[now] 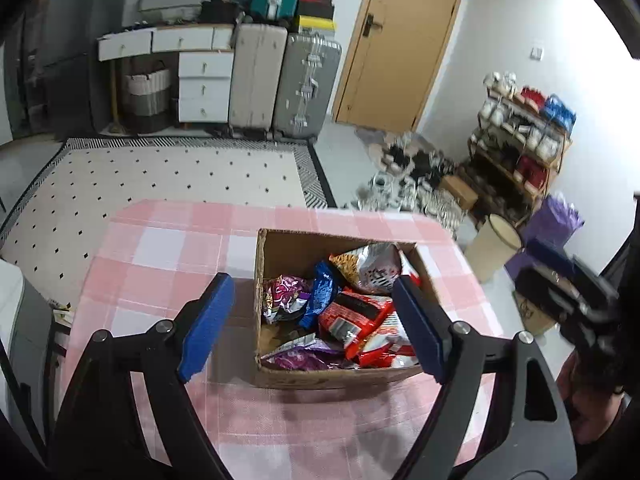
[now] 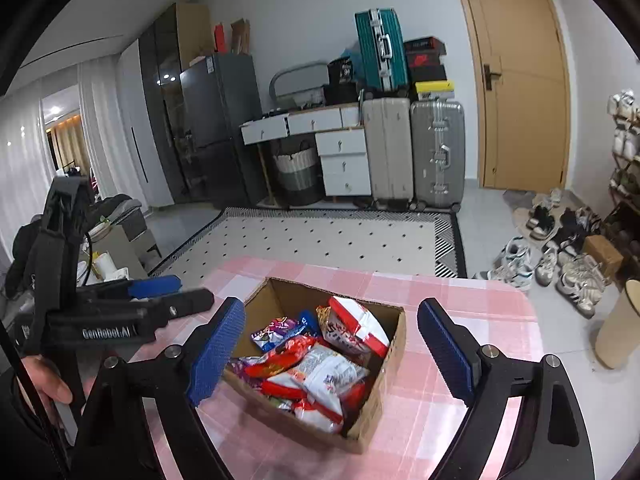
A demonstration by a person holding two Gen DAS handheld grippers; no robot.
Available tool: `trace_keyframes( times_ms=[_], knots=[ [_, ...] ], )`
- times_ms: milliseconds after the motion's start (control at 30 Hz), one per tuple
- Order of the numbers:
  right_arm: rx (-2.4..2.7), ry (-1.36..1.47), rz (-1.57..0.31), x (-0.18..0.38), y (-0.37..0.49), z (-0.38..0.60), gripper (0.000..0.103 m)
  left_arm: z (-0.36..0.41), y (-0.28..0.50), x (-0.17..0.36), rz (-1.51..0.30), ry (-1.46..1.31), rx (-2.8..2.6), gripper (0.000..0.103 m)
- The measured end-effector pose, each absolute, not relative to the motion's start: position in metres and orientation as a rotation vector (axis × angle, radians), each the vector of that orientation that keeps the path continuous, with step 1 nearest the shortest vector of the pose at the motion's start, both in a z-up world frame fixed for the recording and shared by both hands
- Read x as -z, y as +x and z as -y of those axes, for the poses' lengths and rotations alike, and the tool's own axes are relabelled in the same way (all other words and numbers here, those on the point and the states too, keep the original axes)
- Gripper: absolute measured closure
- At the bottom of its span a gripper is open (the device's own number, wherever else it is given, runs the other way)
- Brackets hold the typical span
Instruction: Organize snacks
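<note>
**Mia:** So, where are all the snacks?

**Ben:** They are in the cardboard box (image 1: 276,256) on the pink checked surface (image 1: 168,240). I see a red packet (image 1: 352,316), a blue packet (image 1: 322,292), a purple packet (image 1: 304,360) and a silver bag (image 1: 370,266) leaning on the far wall of the box. No snack lies on the surface outside the box.

**Mia:** Are the claws holding anything?

**Ben:** No. The left claw (image 1: 316,326) is open wide, with nothing pinched between its blue pads (image 1: 208,324). The right claw (image 2: 334,354) is open wide too, and empty. Both sit near the box, a little above it.

**Mia:** What comes next, do you think?

**Ben:** I think the packets are packed, so it may be time to tidy them or move the box. I can't be sure.

**Mia:** How do you do that well?

**Ben:** Go slow. The white and red bag (image 2: 356,330) stands up high against the box wall, so it could tip out if the box gets bumped. Push it down flat first. If you lift the box, hold a wall on each side, one claw each, so it stays level. Squeeze gently, because the packets are puffy and crinkly and may slip or pop.

**Mia:** And keep the claws from bumping?

**Ben:** Yes, they are near each other.
</note>
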State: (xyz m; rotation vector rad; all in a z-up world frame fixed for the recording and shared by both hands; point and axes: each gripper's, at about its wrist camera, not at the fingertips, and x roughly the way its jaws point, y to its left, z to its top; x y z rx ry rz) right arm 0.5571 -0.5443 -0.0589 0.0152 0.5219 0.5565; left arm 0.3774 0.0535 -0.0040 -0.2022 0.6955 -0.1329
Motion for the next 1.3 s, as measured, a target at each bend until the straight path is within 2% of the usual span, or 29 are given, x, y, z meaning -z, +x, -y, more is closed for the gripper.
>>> trace_keyframes(
  times_ms=[333,400,633,833,1300],
  knots=[
    [-0.553,0.058,-0.446,0.058,0.468,0.568,0.006,-0.041,0.287,-0.023,-0.576,-0.13,0.105,0.014],
    [-0.553,0.081,-0.428,0.06,0.45,0.576,0.004,-0.039,0.266,-0.024,-0.55,-0.123,0.109,0.0],
    [-0.531,0.124,-0.424,0.082,0.402,0.595,0.003,-0.036,0.204,-0.018,-0.517,-0.105,0.116,0.001],
    [-0.51,0.132,-0.413,0.1,0.366,0.606,0.003,-0.042,0.164,0.009,-0.524,-0.081,0.069,0.001],
    [-0.471,0.079,-0.356,0.124,0.312,0.623,0.003,-0.061,0.106,0.042,-0.475,-0.085,0.049,0.001]
  ],
)
